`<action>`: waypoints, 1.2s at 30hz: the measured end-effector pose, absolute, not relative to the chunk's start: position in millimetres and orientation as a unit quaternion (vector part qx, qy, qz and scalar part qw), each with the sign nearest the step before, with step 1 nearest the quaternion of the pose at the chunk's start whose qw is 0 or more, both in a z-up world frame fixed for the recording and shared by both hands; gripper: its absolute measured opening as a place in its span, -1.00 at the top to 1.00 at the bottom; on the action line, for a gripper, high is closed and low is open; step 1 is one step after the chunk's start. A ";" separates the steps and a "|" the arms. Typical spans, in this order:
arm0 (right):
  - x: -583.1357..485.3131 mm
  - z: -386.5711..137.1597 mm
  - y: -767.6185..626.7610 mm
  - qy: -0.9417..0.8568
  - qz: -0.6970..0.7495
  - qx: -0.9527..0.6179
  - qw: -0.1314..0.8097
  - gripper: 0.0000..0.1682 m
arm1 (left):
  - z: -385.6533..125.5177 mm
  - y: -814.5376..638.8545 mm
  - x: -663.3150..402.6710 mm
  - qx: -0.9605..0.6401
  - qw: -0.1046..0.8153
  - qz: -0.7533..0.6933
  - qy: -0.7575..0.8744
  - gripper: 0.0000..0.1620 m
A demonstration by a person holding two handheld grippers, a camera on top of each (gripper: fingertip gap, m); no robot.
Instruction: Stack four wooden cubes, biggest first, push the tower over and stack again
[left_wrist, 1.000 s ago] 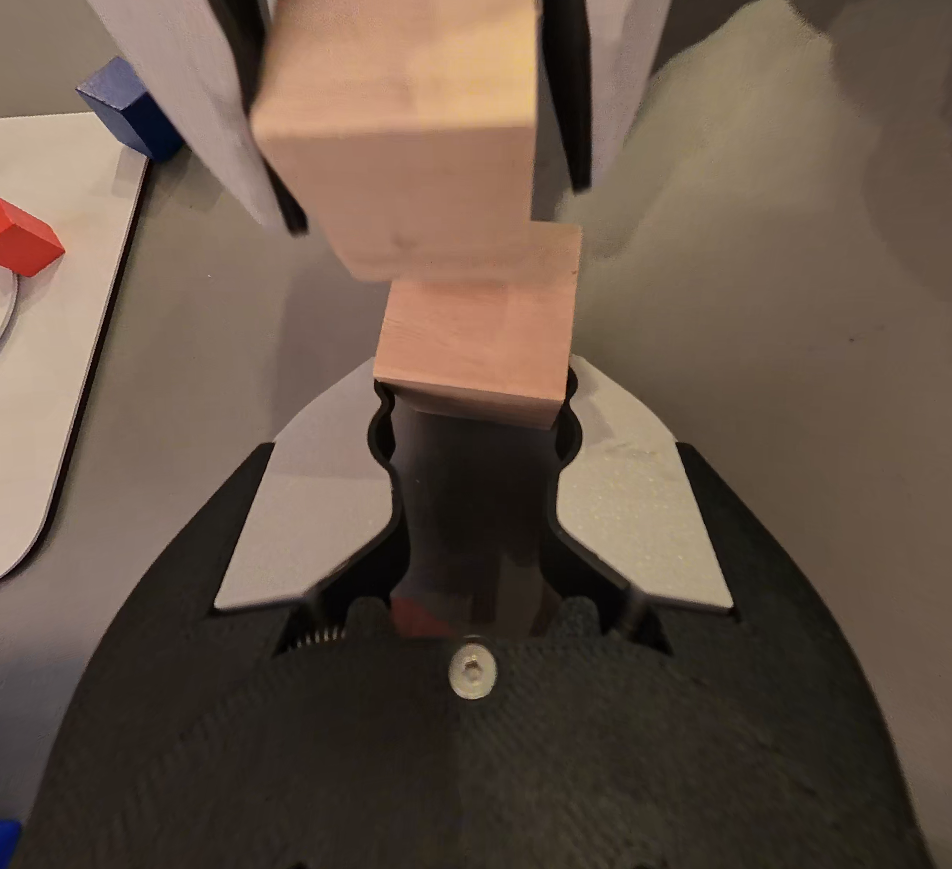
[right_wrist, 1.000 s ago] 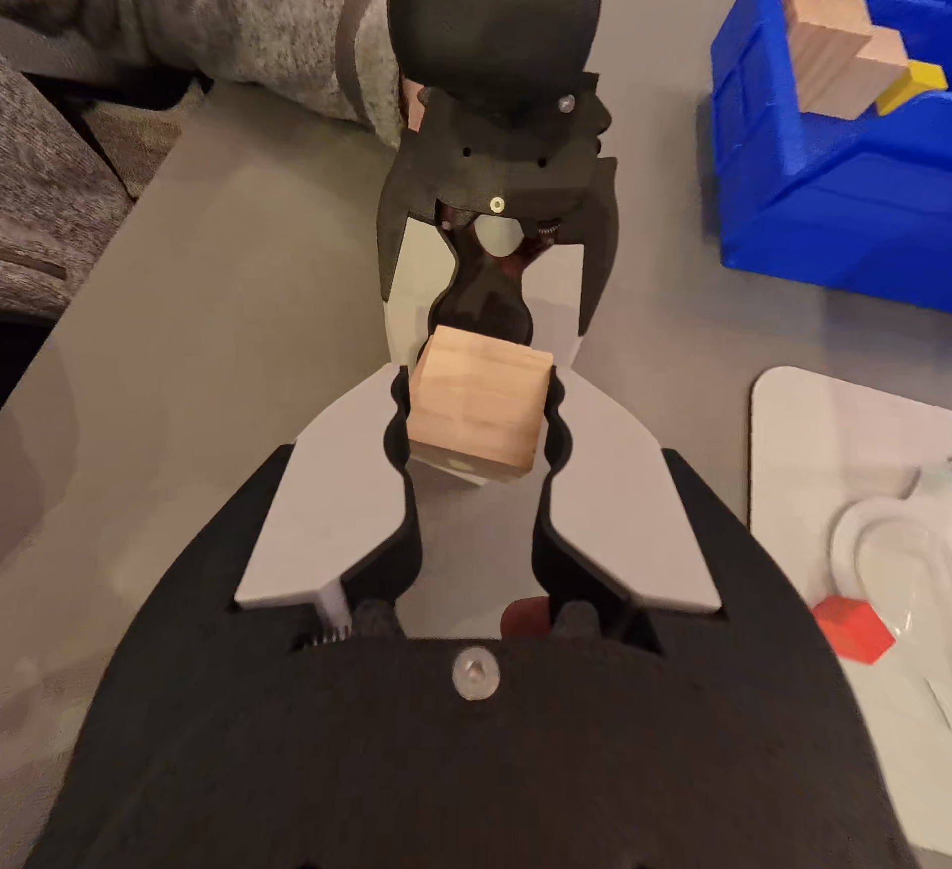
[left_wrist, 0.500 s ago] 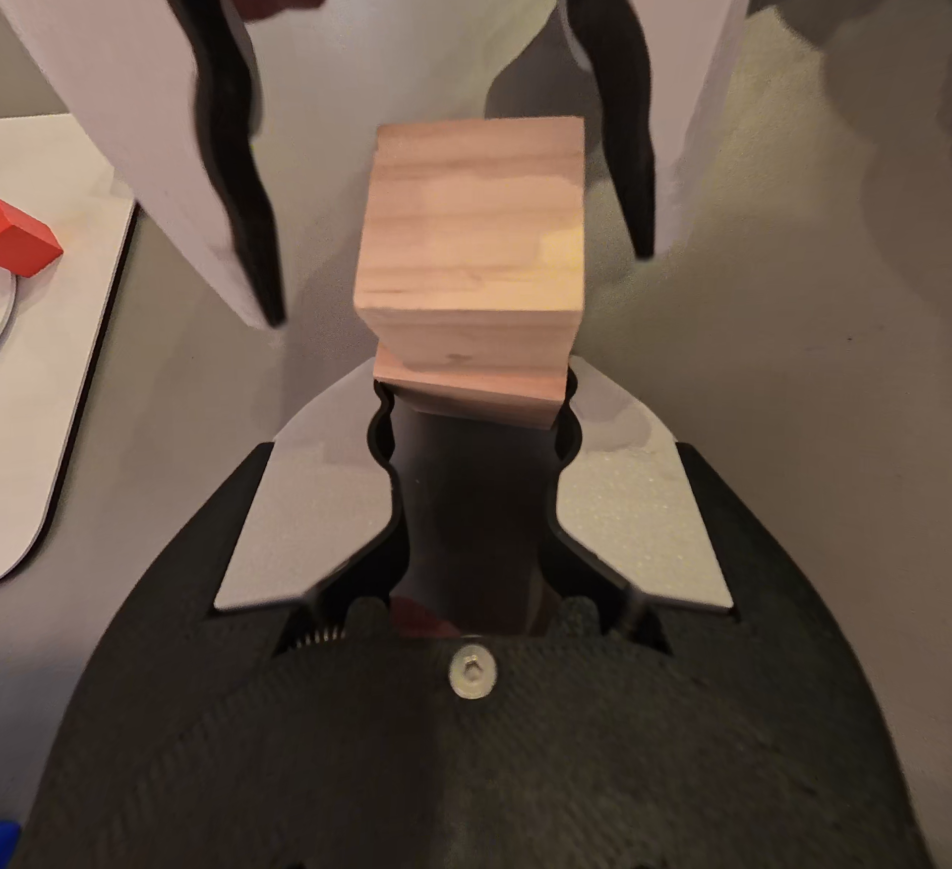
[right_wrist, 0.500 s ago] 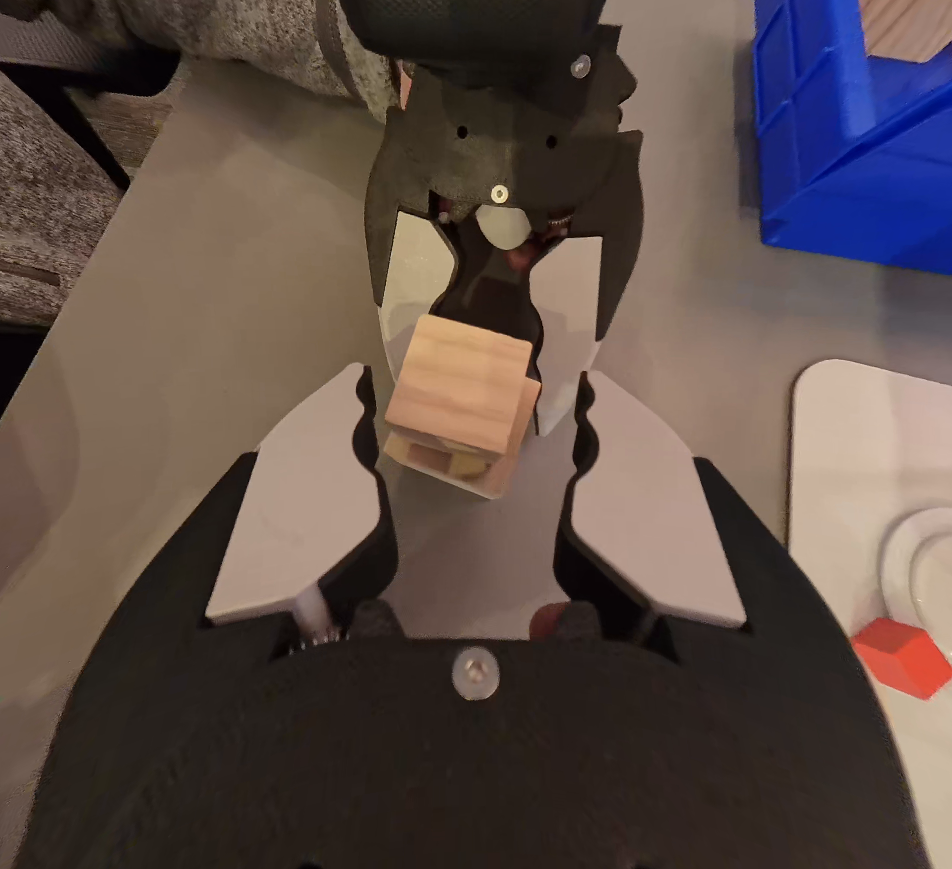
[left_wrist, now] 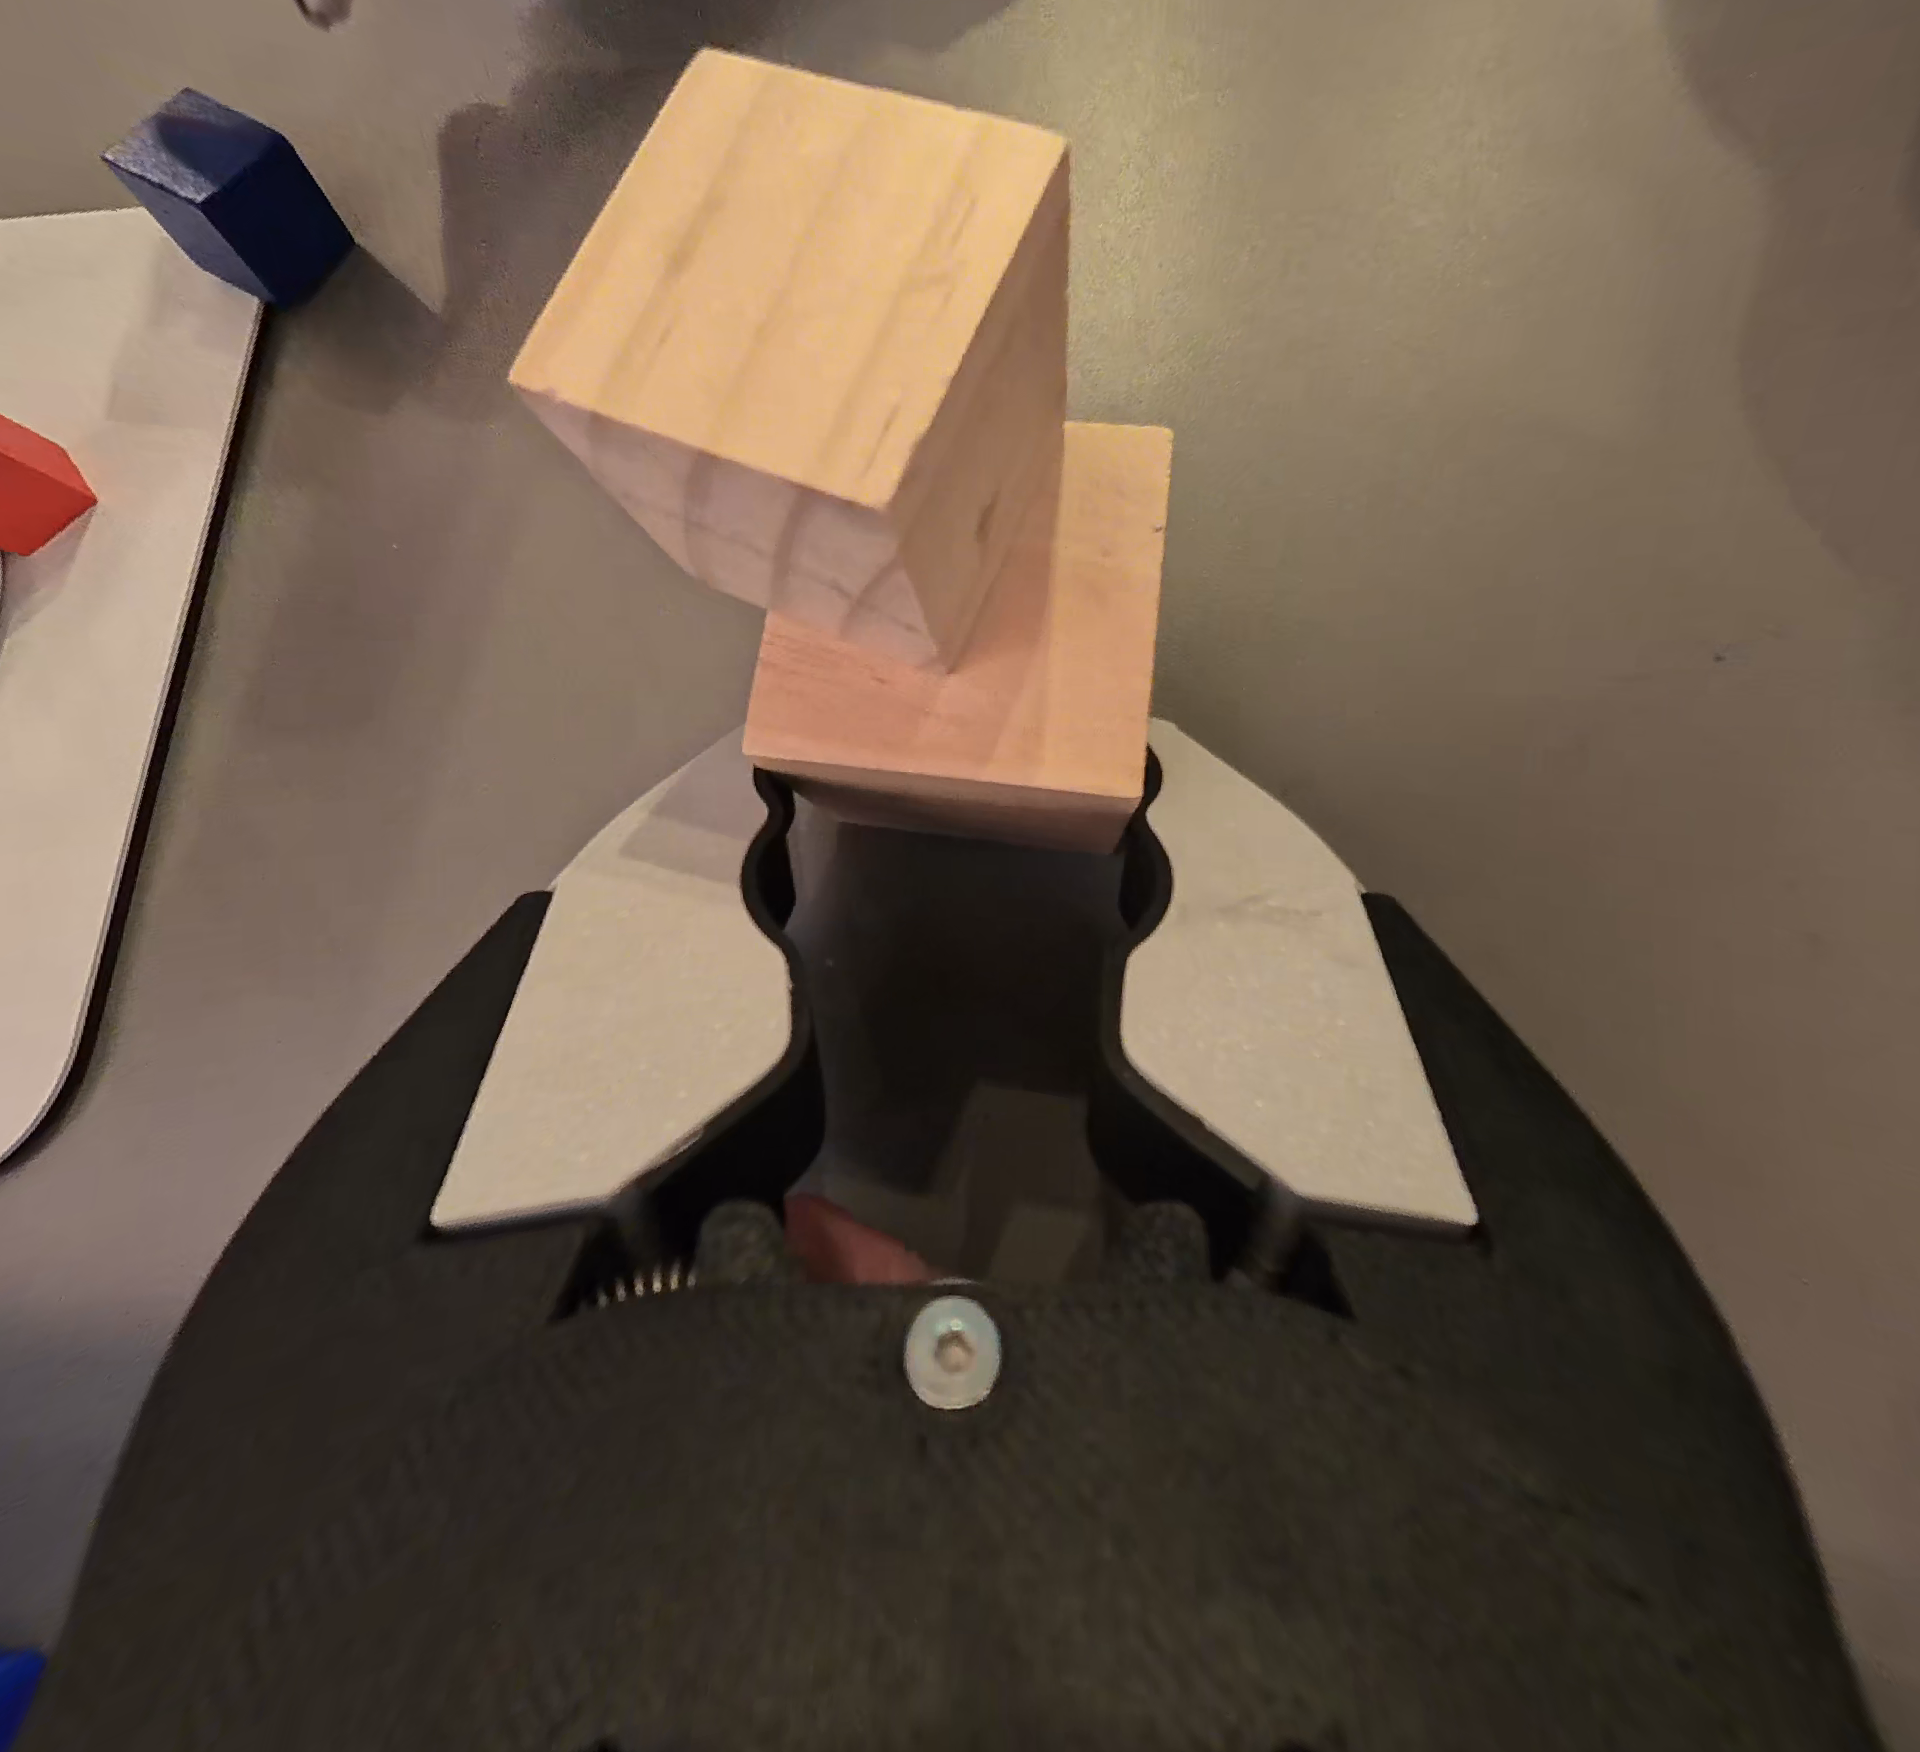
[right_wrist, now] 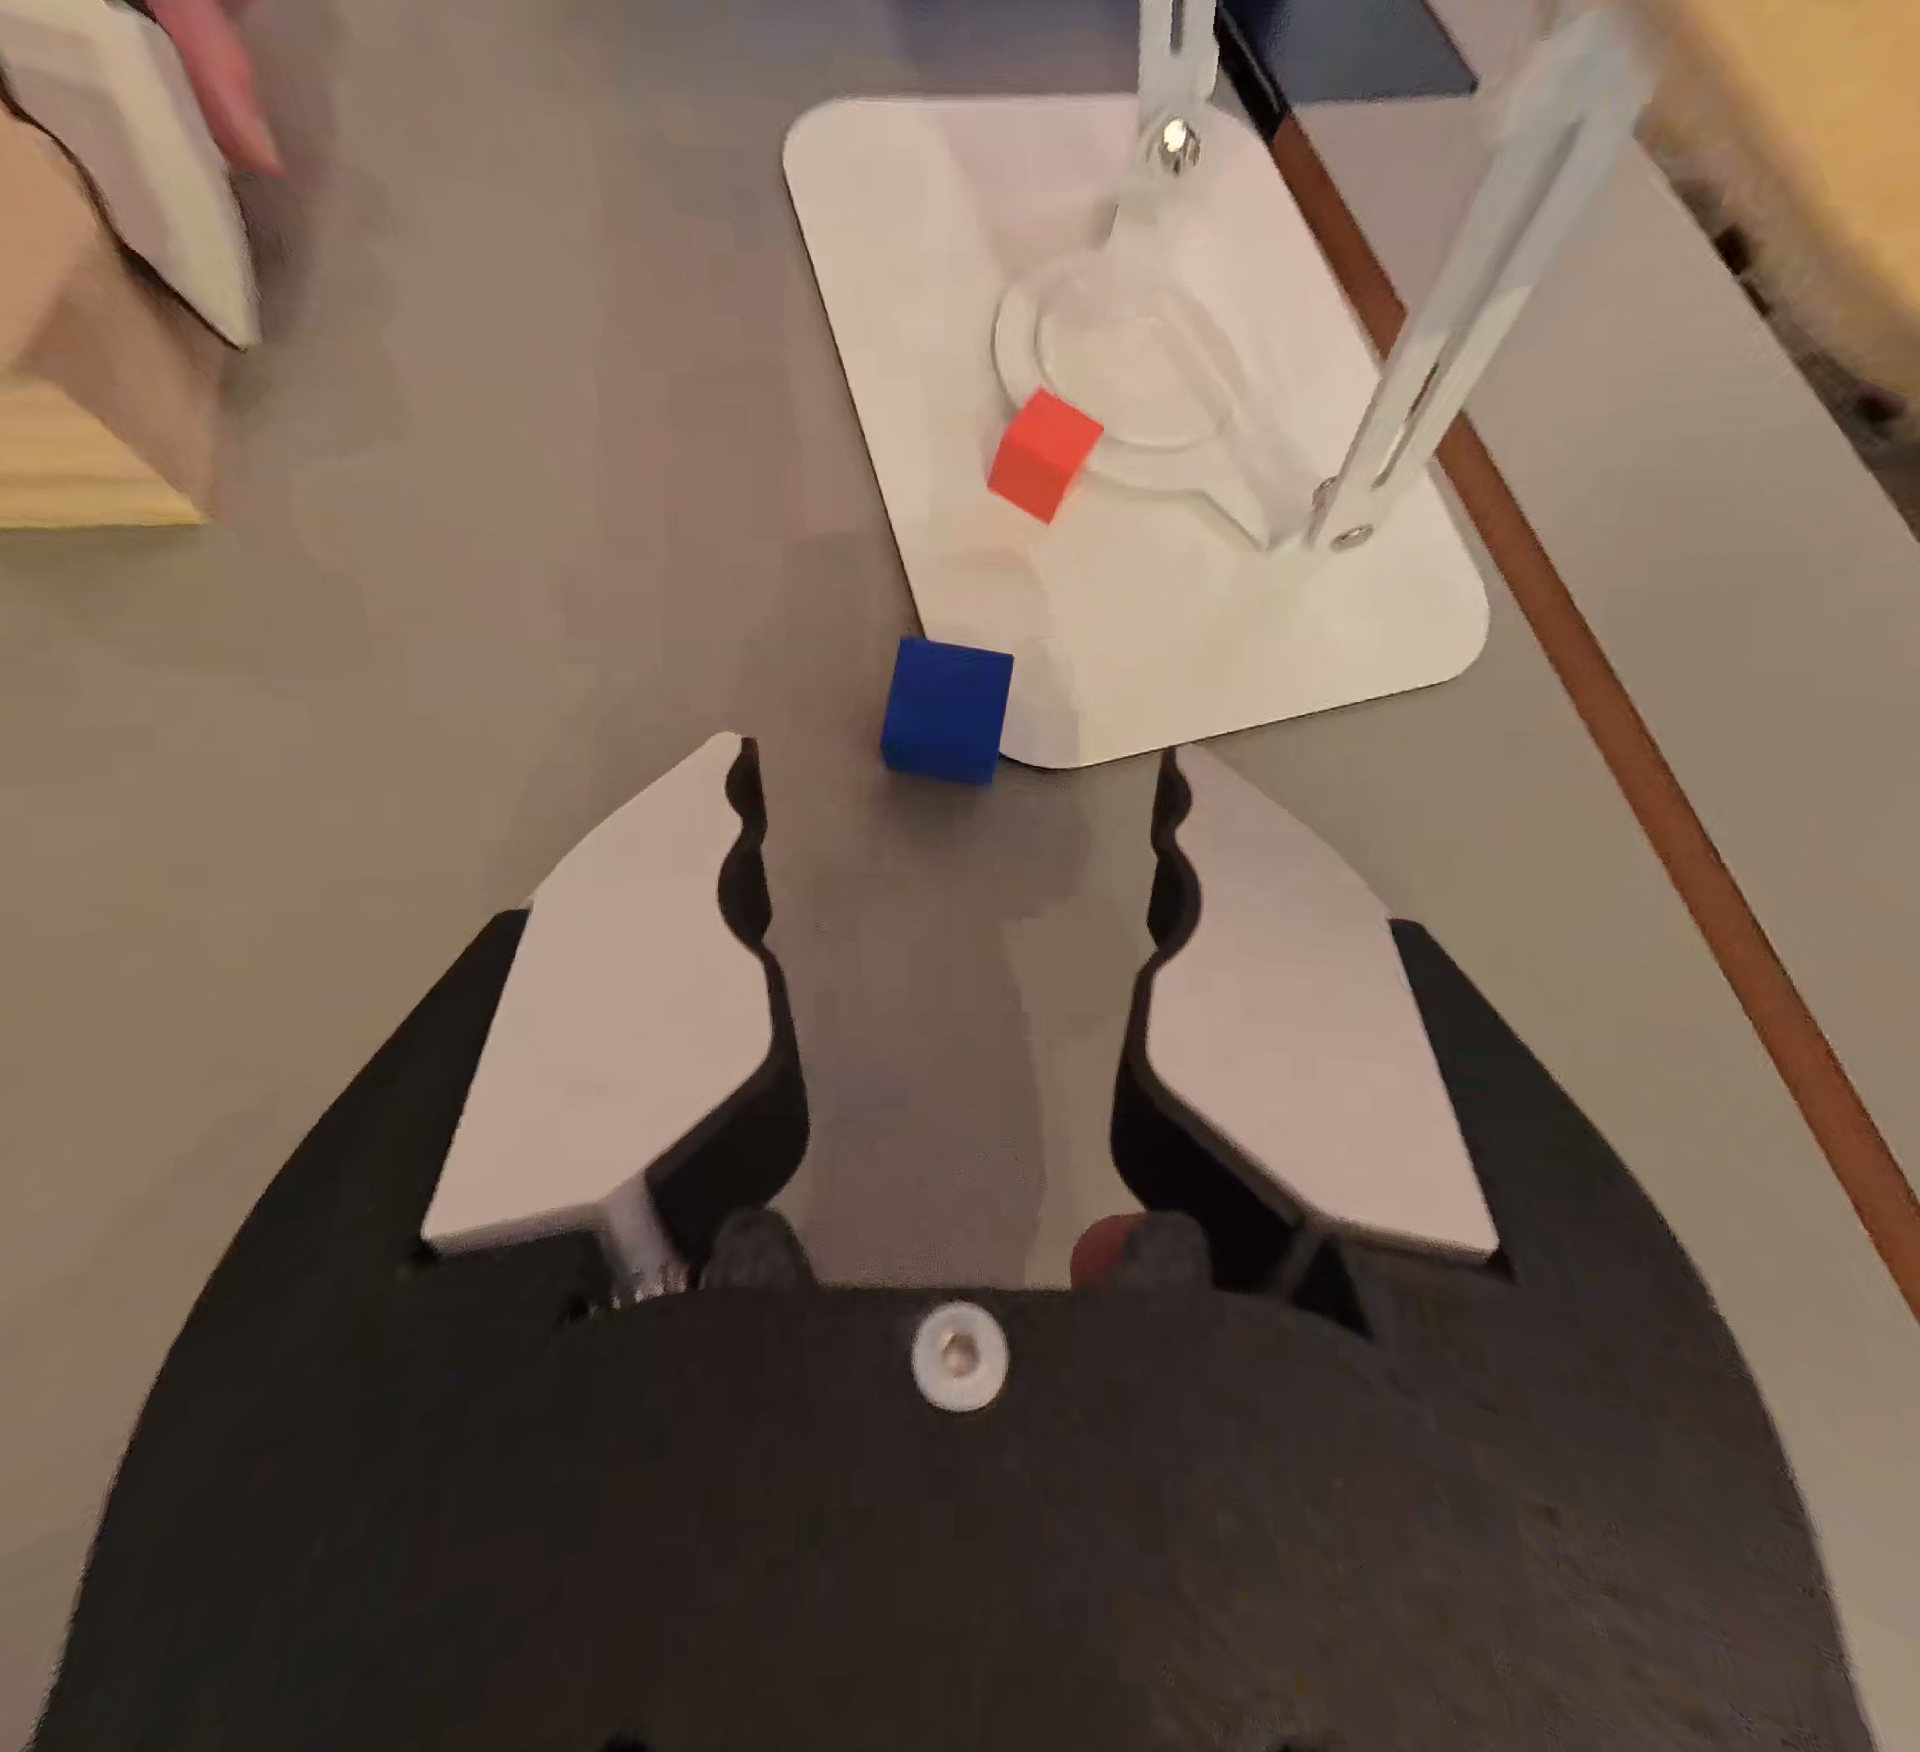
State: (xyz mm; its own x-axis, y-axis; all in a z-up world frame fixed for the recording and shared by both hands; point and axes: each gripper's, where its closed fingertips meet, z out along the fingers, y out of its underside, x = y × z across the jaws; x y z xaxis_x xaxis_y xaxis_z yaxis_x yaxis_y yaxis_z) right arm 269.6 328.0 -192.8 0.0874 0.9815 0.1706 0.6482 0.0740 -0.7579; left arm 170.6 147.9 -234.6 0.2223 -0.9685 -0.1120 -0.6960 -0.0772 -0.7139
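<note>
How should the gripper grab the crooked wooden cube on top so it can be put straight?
Probably from above, pinching two opposite flat side faces of the top wooden cube. It sits twisted, overhanging the lower wooden cube held by the left gripper, so turn the open right gripper to match its faces, not its corners.

Both of my views are dim and warm-tinted. In the left wrist view the upper wooden cube (left_wrist: pixel 800 331) catches the most light on its top face; its shadow falls up and left across the grey table (left_wrist: pixel 1455 455). That view is sharp at centre, and soft shadows spread along the top edge. My right wrist view is motion-blurred along the left and upper right edges; the blue cube (right_wrist: pixel 945 710) stays fairly crisp. Wide-angle bending shows at the borders.
</note>
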 end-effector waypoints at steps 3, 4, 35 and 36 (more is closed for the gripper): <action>254.6 -207.4 326.8 -0.639 0.241 -0.644 0.344 0.20 | -234.7 147.9 170.5 -0.706 0.336 -0.203 0.590 0.25; 251.7 -212.5 328.8 -0.643 0.232 -0.646 0.340 0.24 | -234.7 147.9 170.5 -0.706 0.336 -0.203 0.590 0.25; 168.1 -138.0 148.1 -0.799 0.321 -0.474 0.186 0.67 | -234.8 148.1 170.7 -0.706 0.335 -0.203 0.590 0.25; 168.1 -138.6 147.3 -0.799 0.323 -0.472 0.184 0.66 | -235.0 148.1 170.8 -0.706 0.335 -0.203 0.590 0.25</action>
